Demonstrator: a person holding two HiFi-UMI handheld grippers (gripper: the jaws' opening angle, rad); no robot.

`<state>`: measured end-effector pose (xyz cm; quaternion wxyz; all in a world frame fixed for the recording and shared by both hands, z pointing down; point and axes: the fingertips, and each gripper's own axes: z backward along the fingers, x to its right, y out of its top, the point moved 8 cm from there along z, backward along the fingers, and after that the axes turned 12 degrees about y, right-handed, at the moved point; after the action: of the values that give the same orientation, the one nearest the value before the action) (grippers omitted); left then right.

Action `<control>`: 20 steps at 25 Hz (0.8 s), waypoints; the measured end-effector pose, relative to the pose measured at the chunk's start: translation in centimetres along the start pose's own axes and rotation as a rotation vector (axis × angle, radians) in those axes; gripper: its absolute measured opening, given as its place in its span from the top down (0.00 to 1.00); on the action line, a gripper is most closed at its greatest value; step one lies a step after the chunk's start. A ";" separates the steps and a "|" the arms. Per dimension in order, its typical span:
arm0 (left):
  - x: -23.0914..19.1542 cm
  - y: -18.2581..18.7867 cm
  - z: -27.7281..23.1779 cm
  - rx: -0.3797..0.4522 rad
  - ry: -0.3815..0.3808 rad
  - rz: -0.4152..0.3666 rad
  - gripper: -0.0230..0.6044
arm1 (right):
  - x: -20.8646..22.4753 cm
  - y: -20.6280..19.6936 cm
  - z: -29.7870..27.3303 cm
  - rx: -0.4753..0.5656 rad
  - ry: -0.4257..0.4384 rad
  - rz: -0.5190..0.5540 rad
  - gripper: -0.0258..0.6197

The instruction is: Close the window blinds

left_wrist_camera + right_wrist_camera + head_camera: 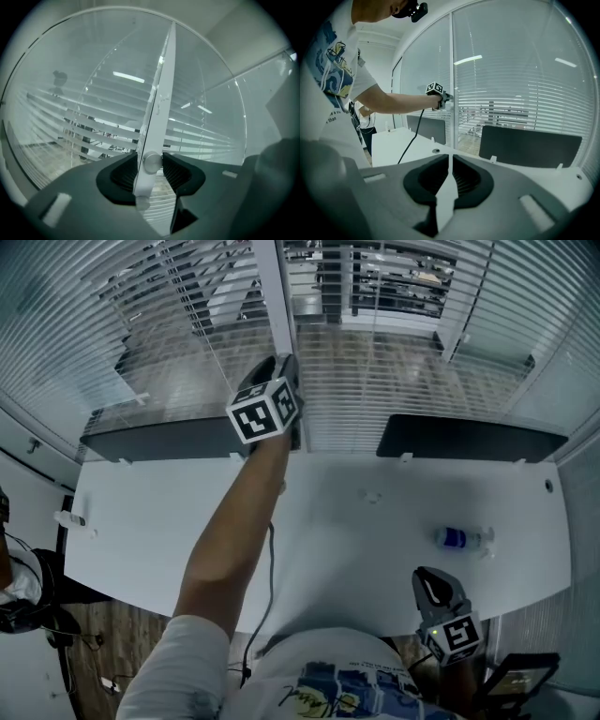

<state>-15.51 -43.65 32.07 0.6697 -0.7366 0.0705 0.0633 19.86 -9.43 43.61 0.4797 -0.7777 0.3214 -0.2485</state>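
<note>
My left gripper (153, 165) far across tabletop (356, 512), at window. Jaws wide, wand (160, 101) between pads, not clamped. Blinds (394, 381) behind, slats part open. My right gripper (450, 174) near right edge, jaws together, empty.

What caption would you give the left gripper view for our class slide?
Left tool with its jaws either side of a round knob on the white window frame, slatted blinds beyond.

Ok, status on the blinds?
Left gripper open, jaws straddling round silver knob on white window post. Right gripper shut, empty, idle. White slatted blinds not yet closed, see-through. Nothing blocking.
</note>
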 end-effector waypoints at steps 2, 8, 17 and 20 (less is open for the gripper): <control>0.0 0.1 0.3 0.012 -0.004 -0.100 0.67 | -0.2 0.0 0.1 0.003 -0.006 -0.002 0.93; 0.9 -0.1 1.9 0.069 -0.034 -0.600 0.67 | -0.9 0.3 0.3 0.007 -0.020 -0.009 0.93; 2.3 -0.3 1.4 0.141 -0.070 -1.238 0.67 | -2.6 0.1 0.6 0.006 -0.034 -0.028 0.93; 2.6 -0.2 0.8 0.164 -0.065 -1.401 0.67 | -2.9 -0.3 1.1 0.007 -0.046 -0.037 0.93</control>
<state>-12.89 -42.87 31.66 0.6077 -0.5536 -0.4358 -0.3665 18.82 -6.53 43.22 0.4850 -0.7873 0.2950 -0.2407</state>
